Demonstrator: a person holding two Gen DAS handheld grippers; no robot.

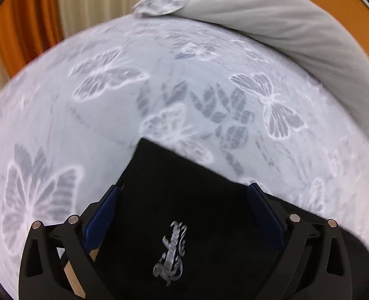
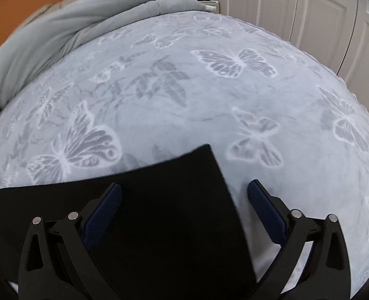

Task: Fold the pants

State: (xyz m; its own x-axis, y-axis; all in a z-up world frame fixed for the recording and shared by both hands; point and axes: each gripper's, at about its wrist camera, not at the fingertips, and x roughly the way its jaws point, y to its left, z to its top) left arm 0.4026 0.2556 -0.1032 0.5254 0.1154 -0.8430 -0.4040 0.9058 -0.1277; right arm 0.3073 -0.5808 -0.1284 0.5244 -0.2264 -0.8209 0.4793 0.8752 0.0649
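The black pants (image 1: 184, 200) lie flat on a pale grey bedspread with butterfly prints (image 1: 84, 115). A silver script logo (image 1: 170, 255) shows on them in the left wrist view. My left gripper (image 1: 184, 192) is open, its blue-padded fingers either side of the pants' upper left corner. In the right wrist view the pants (image 2: 159, 212) show their upper right corner. My right gripper (image 2: 184, 190) is open, straddling the pants' right edge, with the left finger over the cloth and the right finger over the bedspread (image 2: 234, 105).
A bunched grey duvet (image 1: 284, 25) lies along the head of the bed, also in the right wrist view (image 2: 72, 25). Orange and cream curtains (image 1: 34, 20) hang beyond the bed's left side. White closet doors (image 2: 309, 12) stand past its right side.
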